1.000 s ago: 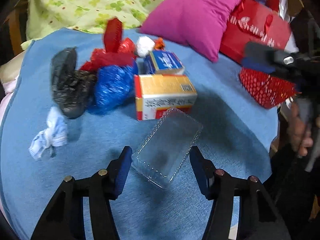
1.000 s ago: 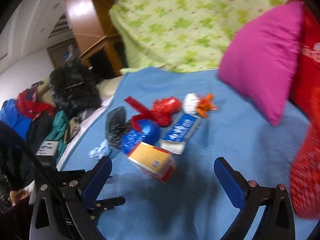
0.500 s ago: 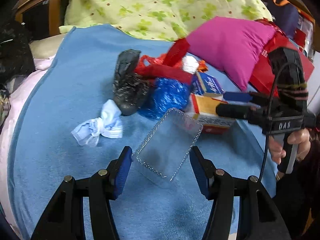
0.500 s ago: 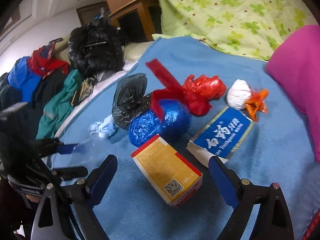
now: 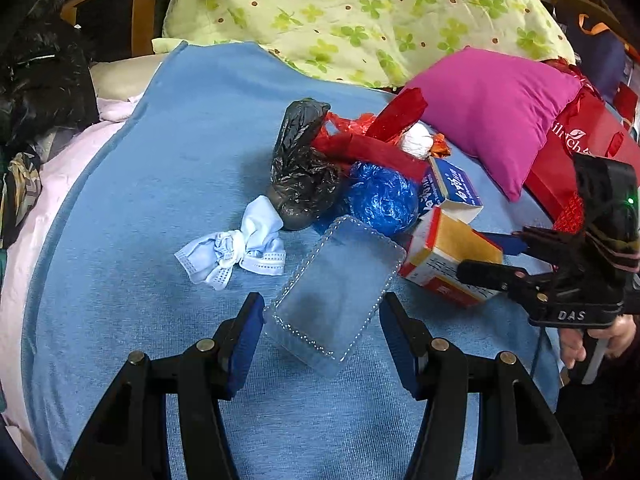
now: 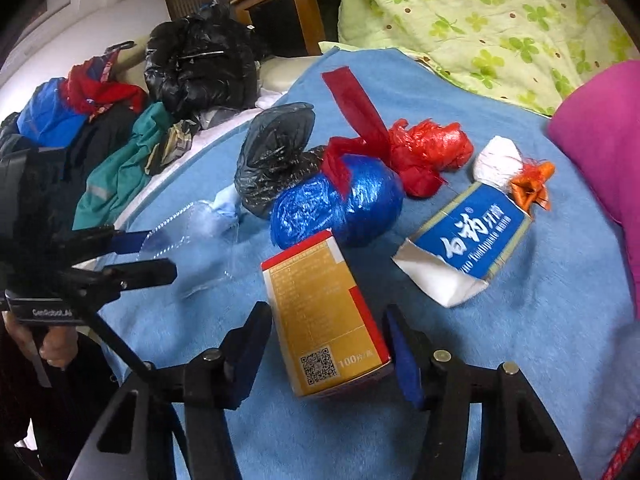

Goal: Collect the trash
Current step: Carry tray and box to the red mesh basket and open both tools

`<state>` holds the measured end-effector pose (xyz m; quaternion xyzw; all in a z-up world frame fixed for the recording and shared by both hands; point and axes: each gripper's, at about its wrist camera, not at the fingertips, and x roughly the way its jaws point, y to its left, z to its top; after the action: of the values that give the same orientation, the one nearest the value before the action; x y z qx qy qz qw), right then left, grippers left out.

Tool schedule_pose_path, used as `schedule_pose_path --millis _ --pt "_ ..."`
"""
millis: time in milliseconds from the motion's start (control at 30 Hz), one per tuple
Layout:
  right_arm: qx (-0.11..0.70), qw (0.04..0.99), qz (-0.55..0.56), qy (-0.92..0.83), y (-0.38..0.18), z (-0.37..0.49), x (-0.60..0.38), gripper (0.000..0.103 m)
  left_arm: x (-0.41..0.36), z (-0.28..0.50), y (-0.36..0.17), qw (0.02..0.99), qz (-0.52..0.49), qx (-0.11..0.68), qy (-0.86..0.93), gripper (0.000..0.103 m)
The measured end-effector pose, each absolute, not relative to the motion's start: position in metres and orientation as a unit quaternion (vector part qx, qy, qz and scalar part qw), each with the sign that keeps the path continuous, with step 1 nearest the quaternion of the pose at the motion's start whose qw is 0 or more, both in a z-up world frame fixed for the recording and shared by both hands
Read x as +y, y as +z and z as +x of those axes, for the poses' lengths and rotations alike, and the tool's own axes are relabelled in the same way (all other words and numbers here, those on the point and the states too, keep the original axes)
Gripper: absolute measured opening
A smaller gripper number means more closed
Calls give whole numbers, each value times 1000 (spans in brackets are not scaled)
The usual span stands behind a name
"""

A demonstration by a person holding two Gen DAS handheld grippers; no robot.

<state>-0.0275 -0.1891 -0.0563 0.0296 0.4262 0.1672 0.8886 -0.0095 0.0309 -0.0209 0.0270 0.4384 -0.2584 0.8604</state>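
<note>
My left gripper (image 5: 322,316) is shut on a clear plastic container (image 5: 340,280), holding it just above the blue blanket (image 5: 160,160). In the right wrist view, my right gripper (image 6: 326,320) has its jaws closing on a yellow and red box (image 6: 320,312), and the pads touch its two long sides. That box (image 5: 452,248) lies on the blanket. Beyond it sit a blue bag (image 6: 340,208), a black bag (image 5: 300,176), a red bag (image 6: 428,148), a blue toothpaste box (image 6: 472,236), a white wad (image 6: 496,160) and a knotted face mask (image 5: 236,248).
A magenta pillow (image 5: 492,108) and a red shopping bag (image 5: 592,140) lie at the right. A green clover quilt (image 5: 360,12) fills the back. Piled clothes (image 6: 100,120) and a black jacket (image 6: 200,64) sit past the blanket's left edge.
My right gripper came down over the yellow box and its wide jaws narrowed onto it. The left gripper swung sideways and rolled, with the clear container still between its fingers.
</note>
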Motion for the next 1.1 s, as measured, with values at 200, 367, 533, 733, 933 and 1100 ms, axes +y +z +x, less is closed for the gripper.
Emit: schedule_pose_path --millis 200,367,533,733,933,1100 --pt "391 908 54 143 -30 -55 -207 60 31 -14 -15 870 26 419 -259 61" --pt "319 937 87 116 14 -94 -231 60 17 -33 -3 880 54 381 -280 61" --pt "240 961 126 58 47 -144 -261 60 -2 -50 14 880 37 361 -306 61" --pt "137 973 183 -20 72 -217 -315 60 -68 -78 62 879 40 326 -345 61" --pt "72 957 259 -108 76 -285 -382 60 -160 -100 112 849 65 297 -432 62" --pt "73 938 295 -169 65 -319 -426 60 -230 -109 122 832 96 296 -459 62"
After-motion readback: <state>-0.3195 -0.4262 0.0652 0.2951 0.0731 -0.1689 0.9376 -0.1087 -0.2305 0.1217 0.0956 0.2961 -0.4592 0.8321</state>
